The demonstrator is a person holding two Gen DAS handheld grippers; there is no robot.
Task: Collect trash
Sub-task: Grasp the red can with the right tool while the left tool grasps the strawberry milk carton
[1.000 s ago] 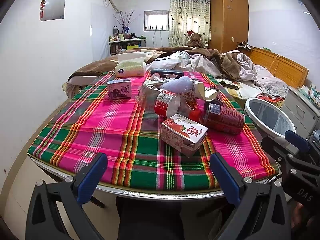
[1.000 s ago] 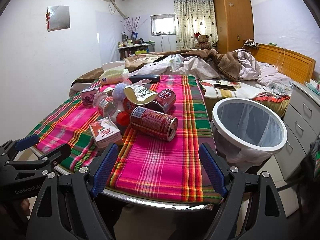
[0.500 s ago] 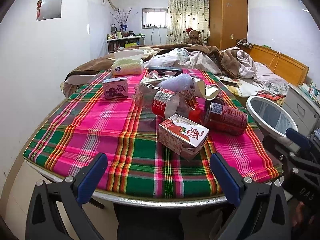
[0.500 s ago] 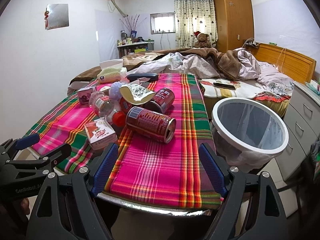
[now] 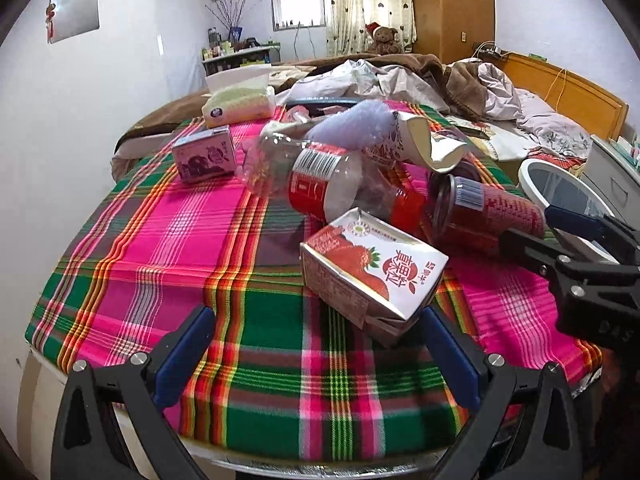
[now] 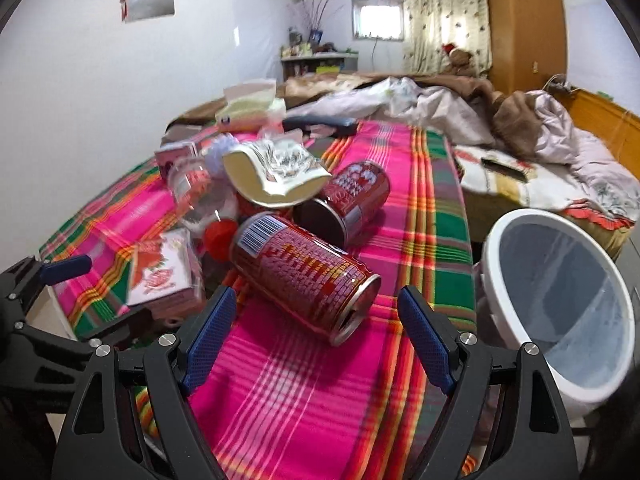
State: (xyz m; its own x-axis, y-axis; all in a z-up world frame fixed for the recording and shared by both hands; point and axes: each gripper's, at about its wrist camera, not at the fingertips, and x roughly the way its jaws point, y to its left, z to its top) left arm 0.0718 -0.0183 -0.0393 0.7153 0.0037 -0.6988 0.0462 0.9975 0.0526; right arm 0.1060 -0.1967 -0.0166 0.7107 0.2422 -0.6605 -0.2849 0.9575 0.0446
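Gaping left gripper [image 5: 320,352]: jaws wide apart, holding nothing, low centre over the table's near edge.
Strawberry carton [image 5: 372,270]: just ahead, touching the right blue pad.
Right gripper [image 6: 316,336]: spread wide, empty; the red can [image 6: 304,276] lies on its side between the tips.
Open cloth [image 5: 152,240]: bare plaid, left of frame.
Bin [image 6: 560,304]: white rim, lower right, beside the table edge.

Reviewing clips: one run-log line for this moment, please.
left gripper: open, empty | right gripper: open, facing red can | bin: beside table | trash: uncollected
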